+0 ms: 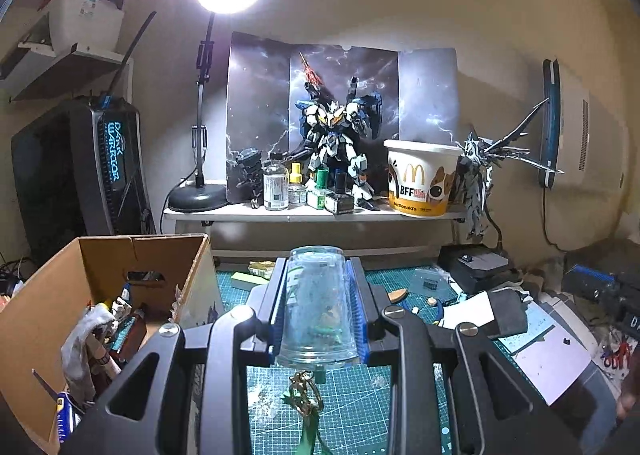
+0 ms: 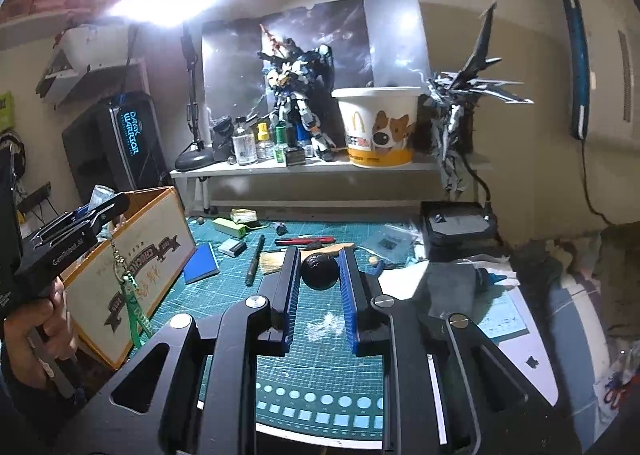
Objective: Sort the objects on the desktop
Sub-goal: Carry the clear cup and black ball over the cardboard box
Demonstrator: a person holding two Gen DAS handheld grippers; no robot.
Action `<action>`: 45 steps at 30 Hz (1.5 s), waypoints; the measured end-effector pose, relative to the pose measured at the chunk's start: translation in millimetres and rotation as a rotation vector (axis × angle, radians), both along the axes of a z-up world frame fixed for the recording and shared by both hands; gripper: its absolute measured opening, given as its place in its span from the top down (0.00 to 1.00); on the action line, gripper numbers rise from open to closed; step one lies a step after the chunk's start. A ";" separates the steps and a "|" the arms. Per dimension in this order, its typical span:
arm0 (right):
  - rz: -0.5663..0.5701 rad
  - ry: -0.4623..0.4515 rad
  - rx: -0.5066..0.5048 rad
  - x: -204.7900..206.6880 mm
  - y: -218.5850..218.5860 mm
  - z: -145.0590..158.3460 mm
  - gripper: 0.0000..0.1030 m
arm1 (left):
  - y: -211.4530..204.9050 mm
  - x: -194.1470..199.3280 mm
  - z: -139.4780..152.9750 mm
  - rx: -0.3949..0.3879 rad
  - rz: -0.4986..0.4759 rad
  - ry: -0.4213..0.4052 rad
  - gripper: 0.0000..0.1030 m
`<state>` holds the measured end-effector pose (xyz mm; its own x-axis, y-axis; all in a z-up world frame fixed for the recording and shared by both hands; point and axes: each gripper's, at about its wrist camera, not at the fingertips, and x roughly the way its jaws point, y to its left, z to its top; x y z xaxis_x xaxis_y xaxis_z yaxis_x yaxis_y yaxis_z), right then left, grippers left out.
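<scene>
Taking the cardboard box (image 1: pixel 132 287) as the landmark: in the left wrist view it stands open-topped at the left, already holding pens and tubes. Just right of it and raised above the green cutting mat (image 1: pixel 352 415), the left gripper (image 1: pixel 318 311) is clamped on a clear plastic cup (image 1: pixel 316 303), its blue pads pressing both walls. A green strap with a gold clasp (image 1: pixel 304 395) dangles beneath it.

To do the step well, I judge the cup should travel left until it and the whole strap hang over the box opening, high enough that the clasp clears the near wall, and only then should the fingers part; a thin cup may buckle if squeezed harder.

Farther right of the box, the right gripper (image 2: pixel 320 275) hovers over the mat with its fingers apart, a black ball (image 2: pixel 317 271) lying between their tips. Whether they touch it I cannot tell.

What sits inside the cup is blurred by its scuffed wall. The box's depths are dark, the strap's lower end is cut off behind the gripper body, and lamp glare washes out the upper left shelf
</scene>
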<state>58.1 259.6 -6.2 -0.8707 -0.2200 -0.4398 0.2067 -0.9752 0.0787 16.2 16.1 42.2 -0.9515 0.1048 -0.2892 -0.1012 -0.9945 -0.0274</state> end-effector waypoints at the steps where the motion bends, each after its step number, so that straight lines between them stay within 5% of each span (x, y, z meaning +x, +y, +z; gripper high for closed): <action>1: 0.008 0.001 0.005 -0.4 -3.4 0.2 0.82 | -0.7 1.6 1.2 -0.006 0.004 0.004 0.73; 28: 0.255 0.030 0.001 -19.8 -89.0 12.8 0.82 | -53.1 43.3 56.1 -0.043 0.159 0.122 0.73; 45: 0.529 0.145 0.006 -17.7 -202.0 53.0 0.82 | -122.4 80.6 120.0 -0.004 0.285 0.208 0.73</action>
<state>40.4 57.6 46.8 -0.6938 -0.6423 -0.3258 0.6775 -0.7355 0.0075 96.8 -106.3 162.2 -0.9809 -0.1743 -0.0860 0.1775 -0.9836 -0.0316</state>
